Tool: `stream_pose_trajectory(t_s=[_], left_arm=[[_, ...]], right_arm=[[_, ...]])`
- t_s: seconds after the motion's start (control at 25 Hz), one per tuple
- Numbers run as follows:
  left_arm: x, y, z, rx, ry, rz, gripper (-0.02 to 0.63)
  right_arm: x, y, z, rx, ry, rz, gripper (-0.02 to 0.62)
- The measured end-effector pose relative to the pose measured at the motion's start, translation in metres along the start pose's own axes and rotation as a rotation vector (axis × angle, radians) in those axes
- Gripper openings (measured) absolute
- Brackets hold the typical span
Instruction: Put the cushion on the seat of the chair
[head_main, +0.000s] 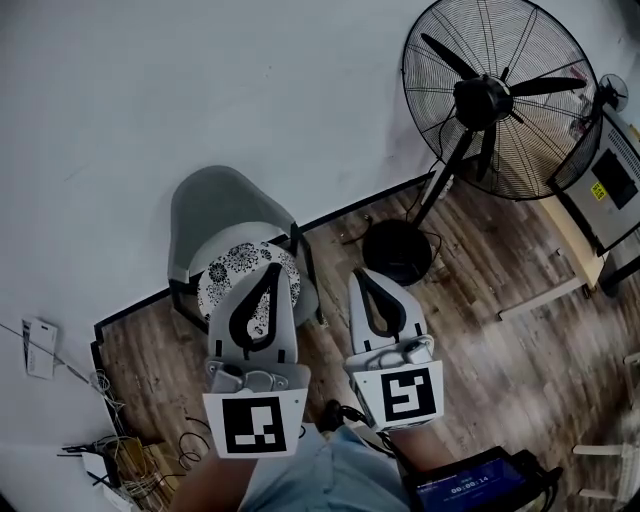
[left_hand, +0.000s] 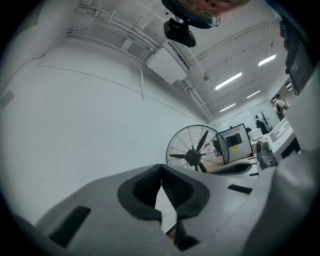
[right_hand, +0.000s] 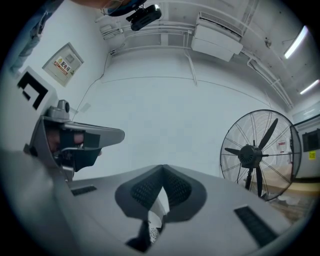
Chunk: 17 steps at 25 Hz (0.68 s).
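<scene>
**Left gripper (head_main: 268, 278) and right gripper (head_main: 366, 280) both closed on nothing; cushion on the chair**

I read both sets of jaws as pressed together and empty; the patterned cushion (head_main: 228, 275) lies on the seat (head_main: 243, 236) of the grey chair (head_main: 215, 205) against the wall (head_main: 200, 90); it is roundish, with no clear long axis; seen from my head camera, the left tip overlaps it, while the right hangs beside the chair over the floor (head_main: 480, 300); left is nearer, I judge.

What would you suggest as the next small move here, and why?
Probably just draw the left gripper and right gripper back: both are shut on nothing, and the cushion already lies on the seat of the chair.
</scene>
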<state>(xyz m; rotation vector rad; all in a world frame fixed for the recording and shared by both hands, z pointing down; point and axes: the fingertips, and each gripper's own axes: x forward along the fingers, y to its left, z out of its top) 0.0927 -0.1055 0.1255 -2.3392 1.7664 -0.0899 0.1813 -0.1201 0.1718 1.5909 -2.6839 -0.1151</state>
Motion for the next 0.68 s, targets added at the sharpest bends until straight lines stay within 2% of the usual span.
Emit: stream_pose_trajectory(t_s=[0.68], left_arm=[[0.0077, -0.0058, 0.0000, 0.007, 0.004, -0.010, 0.009]], right_arm=[[0.0025, -0.0062, -0.0004, -0.006, 0.000, 0.000, 0.005]])
